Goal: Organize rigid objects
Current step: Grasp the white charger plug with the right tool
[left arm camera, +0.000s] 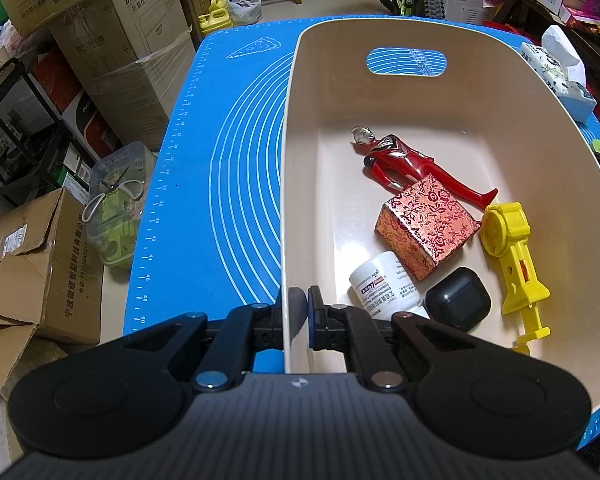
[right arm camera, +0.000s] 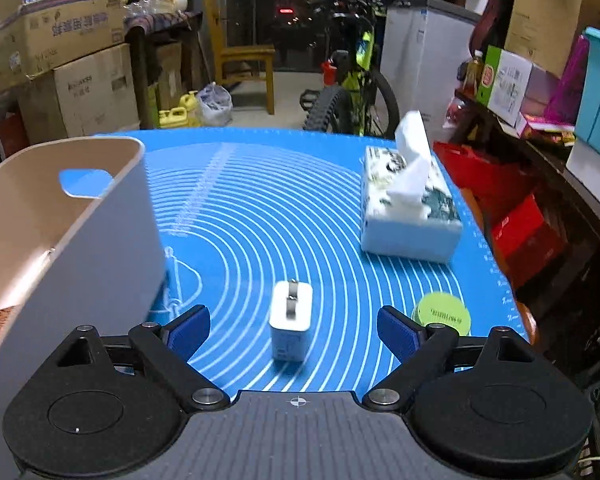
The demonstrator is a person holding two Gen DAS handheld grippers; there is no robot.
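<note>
A beige bin [left arm camera: 296,128] stands on the blue mat [left arm camera: 220,160]. My left gripper [left arm camera: 300,312] is shut on the bin's near left wall. Inside lie a red figure [left arm camera: 404,164], a patterned red box [left arm camera: 424,224], a white jar [left arm camera: 380,284], a black case [left arm camera: 456,300] and a yellow toy [left arm camera: 512,256]. In the right wrist view my right gripper [right arm camera: 292,332] is open wide. A white charger [right arm camera: 291,326] stands on the mat [right arm camera: 260,200] between its fingers, untouched. A green round lid [right arm camera: 442,312] lies just beyond the right finger. The bin [right arm camera: 80,240] is at the left.
A tissue box [right arm camera: 408,216] sits at the mat's far right. Cardboard boxes [left arm camera: 112,40] and a clear tub [left arm camera: 116,208] crowd the floor on the left. A bicycle [right arm camera: 352,80] and shelves stand behind the table. The mat's right edge [right arm camera: 512,292] drops off near the lid.
</note>
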